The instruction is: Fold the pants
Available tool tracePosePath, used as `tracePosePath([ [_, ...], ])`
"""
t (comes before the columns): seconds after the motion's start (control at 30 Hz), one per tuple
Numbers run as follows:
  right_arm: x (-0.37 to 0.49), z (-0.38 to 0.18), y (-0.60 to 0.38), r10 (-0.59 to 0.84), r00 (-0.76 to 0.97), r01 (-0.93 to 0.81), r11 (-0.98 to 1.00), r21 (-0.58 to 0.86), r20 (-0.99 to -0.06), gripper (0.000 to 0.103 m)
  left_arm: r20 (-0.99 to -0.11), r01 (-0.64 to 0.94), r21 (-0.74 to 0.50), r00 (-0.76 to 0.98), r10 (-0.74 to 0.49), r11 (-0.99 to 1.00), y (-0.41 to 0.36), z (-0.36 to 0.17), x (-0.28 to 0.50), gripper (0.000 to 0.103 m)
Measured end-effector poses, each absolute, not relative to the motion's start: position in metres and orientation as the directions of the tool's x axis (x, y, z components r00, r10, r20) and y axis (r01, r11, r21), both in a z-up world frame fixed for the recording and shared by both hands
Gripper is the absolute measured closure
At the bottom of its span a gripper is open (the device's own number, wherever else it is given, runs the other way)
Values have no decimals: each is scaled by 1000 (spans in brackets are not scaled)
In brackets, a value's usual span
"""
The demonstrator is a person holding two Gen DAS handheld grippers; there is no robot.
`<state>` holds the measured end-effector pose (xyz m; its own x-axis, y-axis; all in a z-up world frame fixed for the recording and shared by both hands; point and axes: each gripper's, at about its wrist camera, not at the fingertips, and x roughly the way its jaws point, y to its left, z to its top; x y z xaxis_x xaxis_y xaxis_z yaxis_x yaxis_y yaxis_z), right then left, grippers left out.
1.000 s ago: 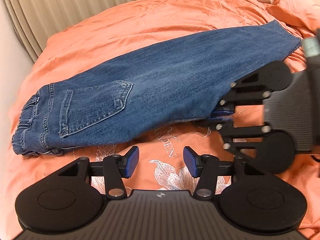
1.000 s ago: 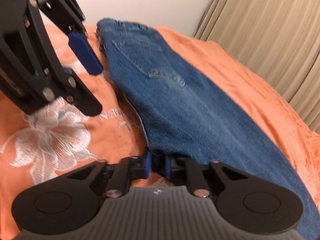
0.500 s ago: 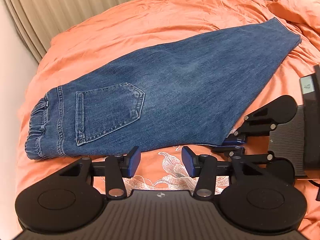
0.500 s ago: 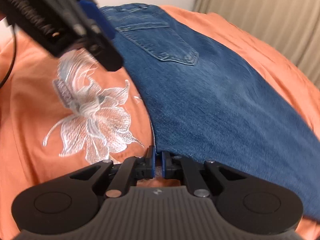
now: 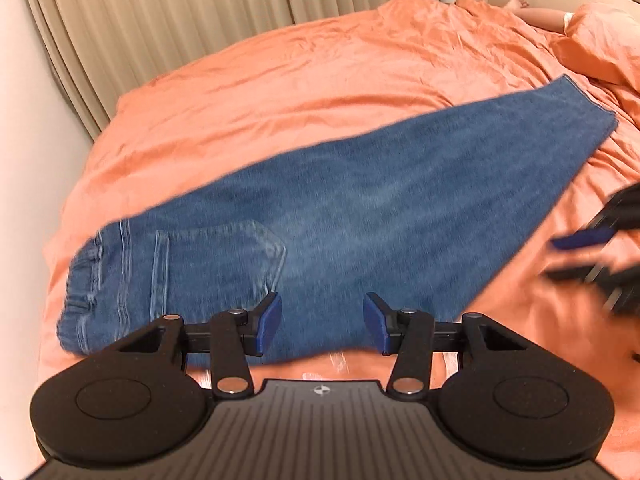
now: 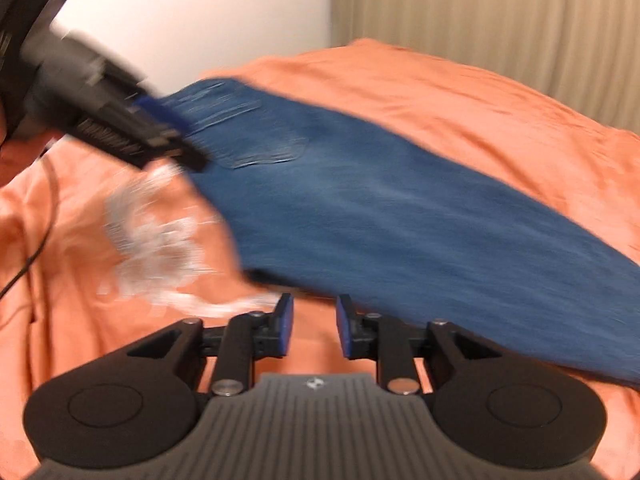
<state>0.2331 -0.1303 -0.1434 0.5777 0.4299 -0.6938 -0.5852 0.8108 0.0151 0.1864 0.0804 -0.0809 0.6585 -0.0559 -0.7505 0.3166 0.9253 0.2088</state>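
The blue jeans (image 5: 340, 216) lie flat on the orange bed cover, folded lengthwise, waistband (image 5: 84, 280) at the left, leg hem (image 5: 588, 108) at the far right. My left gripper (image 5: 322, 324) is open and empty, above the jeans' near edge below the back pocket (image 5: 220, 268). My right gripper (image 6: 314, 326) is open and empty, just off the near edge of the jeans (image 6: 400, 220). It shows blurred at the right of the left wrist view (image 5: 600, 256). The left gripper shows blurred at the upper left of the right wrist view (image 6: 100, 120).
The orange bed cover (image 5: 320, 80) has a white flower print (image 6: 160, 240) near me. Beige curtains (image 5: 180, 20) hang behind the bed and a pale wall (image 5: 24, 160) runs along its left. A person's limb (image 5: 540, 12) lies at the far right corner.
My right gripper has let go of the jeans' edge, opened and pulled back. The jeans now lie flat. My left gripper has moved up over the jeans' near edge.
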Motion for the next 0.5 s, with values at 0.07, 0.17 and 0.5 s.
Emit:
tracePosePath([
  [0.07, 245, -137, -173, 382, 603, -521, 854, 18, -700, 82, -744, 294, 209, 667, -44, 933, 76, -81, 199, 47],
  [0.17, 271, -136, -236, 280, 640, -374, 927, 29, -715, 78, -754, 272, 146, 653, -71, 951, 71, -83, 222, 47],
  [0.5, 311, -155, -494, 88, 678, 322, 857, 403, -730, 63, -779, 378, 100, 606, -164, 921, -8, -102, 291, 47],
])
